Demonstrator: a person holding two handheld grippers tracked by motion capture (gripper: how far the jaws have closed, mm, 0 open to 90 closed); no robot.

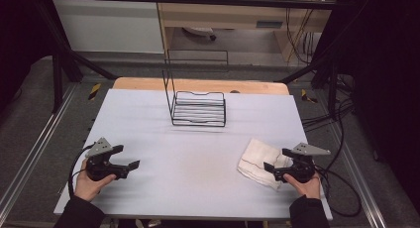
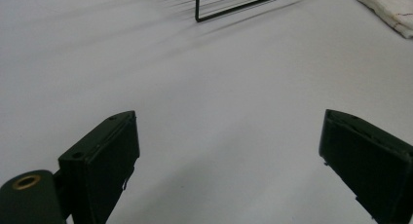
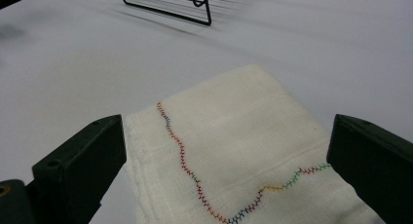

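A folded white cloth [image 1: 260,161] with a wavy line of multicoloured stitching lies flat on the pale surface [image 1: 198,153] near its right edge, toward the near right corner. The right gripper [image 1: 275,160] hovers over the cloth's near right part, held by a hand [image 1: 303,184] that comes in at the near edge; in the right gripper view its 2 black fingers [image 3: 80,160] stand spread wide, 1 on each side of the cloth [image 3: 234,151], pinching nothing. The left gripper [image 1: 125,157] sits near the left edge of the surface, toward the near left corner, well apart from the cloth, held by the other hand [image 1: 91,184]. Its fingers [image 2: 104,160] are also spread wide over bare surface, with nothing between them. A black wire rack [image 1: 198,108] stands upright toward the middle of the far edge, well apart from both grippers.
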